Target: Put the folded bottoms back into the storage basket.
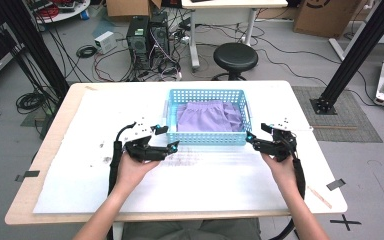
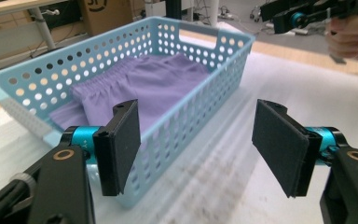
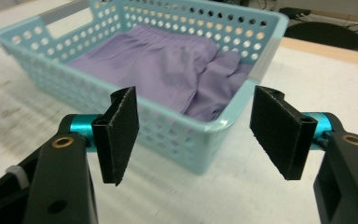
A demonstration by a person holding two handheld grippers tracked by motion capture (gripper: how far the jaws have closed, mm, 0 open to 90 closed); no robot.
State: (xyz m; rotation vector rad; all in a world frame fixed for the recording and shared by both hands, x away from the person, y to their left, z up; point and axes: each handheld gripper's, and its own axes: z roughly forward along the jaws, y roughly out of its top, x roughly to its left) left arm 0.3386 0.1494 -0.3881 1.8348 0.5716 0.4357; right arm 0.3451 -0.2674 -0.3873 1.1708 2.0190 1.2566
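Note:
A light blue perforated basket (image 1: 207, 138) stands on the white-covered table, and a folded purple cloth (image 1: 210, 117) lies inside it. My left gripper (image 1: 166, 137) hovers at the basket's front left corner with its jaws open and empty. At the front right corner my right gripper (image 1: 257, 134) is open too, with nothing held. In the left gripper view the open left gripper (image 2: 200, 147) frames the basket's (image 2: 200, 107) near corner and long wall, the cloth (image 2: 144, 84) beyond. In the right gripper view the right gripper (image 3: 196, 137) faces the basket's (image 3: 205, 140) corner and the cloth (image 3: 168, 70).
A white sheet (image 1: 200, 185) covers most of the wooden table (image 1: 55, 140). Beyond the far edge stand a black stool (image 1: 235, 57), computer towers (image 1: 147, 40) and loose cables on the floor. Black frame posts (image 1: 357, 50) rise at both sides.

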